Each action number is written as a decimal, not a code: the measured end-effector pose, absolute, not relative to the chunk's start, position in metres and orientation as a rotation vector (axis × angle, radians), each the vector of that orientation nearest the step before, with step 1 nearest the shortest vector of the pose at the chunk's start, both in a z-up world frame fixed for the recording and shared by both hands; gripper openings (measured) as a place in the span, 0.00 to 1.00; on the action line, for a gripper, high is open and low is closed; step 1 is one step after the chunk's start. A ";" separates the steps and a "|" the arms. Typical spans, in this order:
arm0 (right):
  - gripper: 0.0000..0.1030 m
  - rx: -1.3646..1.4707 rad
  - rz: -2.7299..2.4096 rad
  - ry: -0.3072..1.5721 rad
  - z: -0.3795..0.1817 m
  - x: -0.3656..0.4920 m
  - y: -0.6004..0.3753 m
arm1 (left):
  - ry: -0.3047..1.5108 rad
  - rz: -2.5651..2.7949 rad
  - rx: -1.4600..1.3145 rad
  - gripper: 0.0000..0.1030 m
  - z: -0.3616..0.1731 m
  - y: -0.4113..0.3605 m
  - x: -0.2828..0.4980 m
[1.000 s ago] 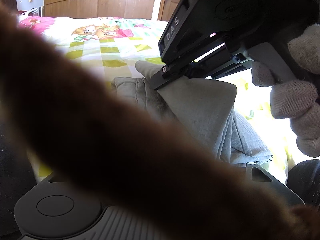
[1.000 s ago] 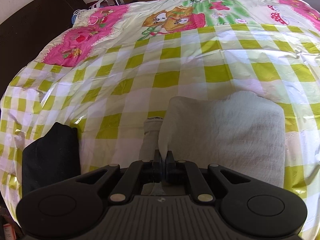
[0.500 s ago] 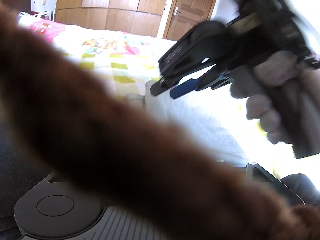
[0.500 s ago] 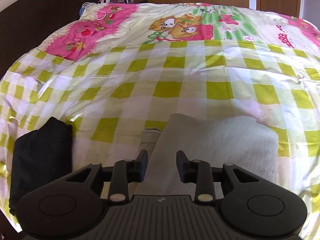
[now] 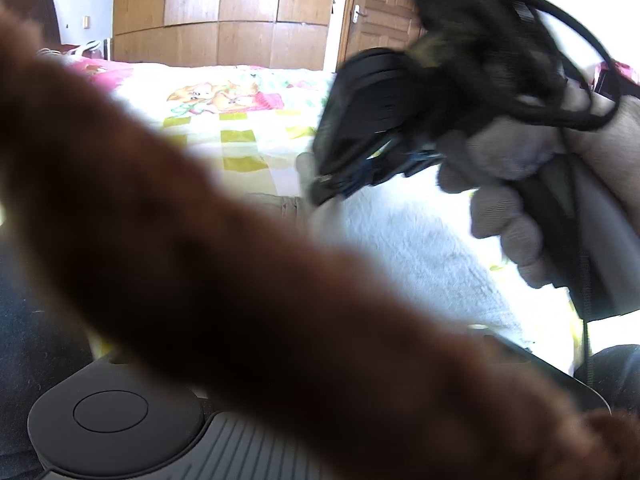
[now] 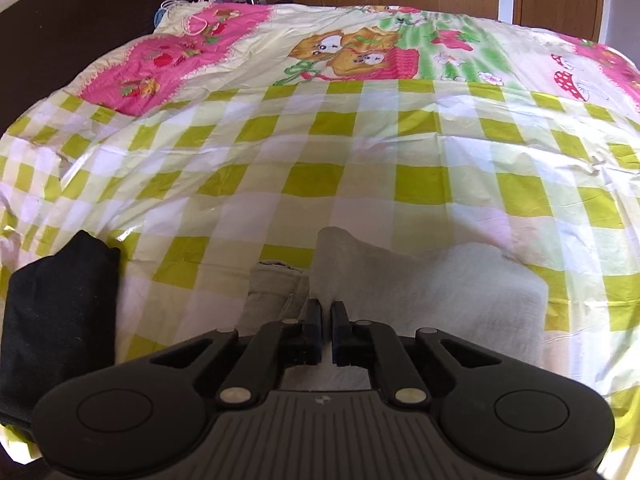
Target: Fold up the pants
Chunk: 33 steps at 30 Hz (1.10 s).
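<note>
Our right gripper (image 6: 325, 322) has let go and narrowed to a slit above the folded pants (image 6: 432, 292) at lower centre; left gripper hidden, can't tell; fold probably done.

A blurred brown sleeve (image 5: 248, 300) crosses the lens; behind it, the right gripper (image 5: 332, 188), perhaps nearly closed, hovers over pale pants (image 5: 420, 248).

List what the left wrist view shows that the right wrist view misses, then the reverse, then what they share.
Only the left wrist view: a gloved hand holding the right gripper, and a blurred brown furry strip across the lens.
Only the right wrist view: a folded black garment at the bed's left edge.
Both: the folded pale grey pants on the green-checked bedsheet.
</note>
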State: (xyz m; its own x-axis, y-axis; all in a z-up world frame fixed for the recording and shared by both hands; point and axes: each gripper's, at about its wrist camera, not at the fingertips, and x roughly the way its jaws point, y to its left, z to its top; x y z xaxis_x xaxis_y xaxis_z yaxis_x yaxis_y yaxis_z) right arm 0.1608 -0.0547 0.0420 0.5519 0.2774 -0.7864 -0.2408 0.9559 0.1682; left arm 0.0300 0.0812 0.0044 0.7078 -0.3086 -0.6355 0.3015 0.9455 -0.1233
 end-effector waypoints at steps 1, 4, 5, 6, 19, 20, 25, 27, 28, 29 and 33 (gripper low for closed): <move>0.21 0.060 0.309 0.931 0.047 0.157 -0.060 | 0.704 -0.341 -0.016 0.33 0.006 0.082 0.029; 0.21 0.099 0.323 0.886 0.070 0.145 -0.070 | 0.675 -0.354 -0.028 0.29 0.016 0.082 0.023; 0.21 0.100 0.330 0.865 0.079 0.142 -0.069 | 0.662 -0.361 -0.037 0.28 0.020 0.083 0.021; 0.21 0.104 0.339 0.852 0.086 0.140 -0.066 | 0.652 -0.372 -0.052 0.26 0.023 0.085 0.019; 0.22 0.058 0.423 1.001 -0.002 0.174 0.015 | 0.776 -0.287 -0.202 0.23 -0.010 0.129 0.031; 0.22 0.017 0.429 0.973 -0.002 0.170 0.020 | 0.776 -0.283 -0.192 0.23 -0.010 0.129 0.030; 0.29 -0.052 0.481 0.929 -0.004 0.161 0.028 | 0.806 -0.296 -0.196 0.23 -0.015 0.129 0.034; 0.29 -0.025 0.540 0.934 -0.002 0.163 0.030 | 0.800 -0.290 -0.176 0.24 -0.014 0.126 0.032; 0.29 -0.009 0.559 0.940 -0.001 0.163 0.032 | 0.797 -0.286 -0.161 0.24 -0.013 0.124 0.031; 0.28 0.001 0.577 0.953 -0.002 0.164 0.035 | 0.793 -0.282 -0.146 0.25 -0.011 0.122 0.031; 0.28 0.050 0.599 0.962 0.003 0.160 0.032 | 0.785 -0.262 -0.117 0.31 -0.005 0.120 0.026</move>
State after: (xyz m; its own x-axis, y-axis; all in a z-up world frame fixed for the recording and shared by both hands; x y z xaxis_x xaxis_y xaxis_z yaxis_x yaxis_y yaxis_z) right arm 0.1603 0.0322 0.0034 0.4242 0.5000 -0.7550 -0.4569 0.8380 0.2983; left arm 0.0263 0.1197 -0.0049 0.6769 -0.2762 -0.6822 0.1895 0.9611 -0.2011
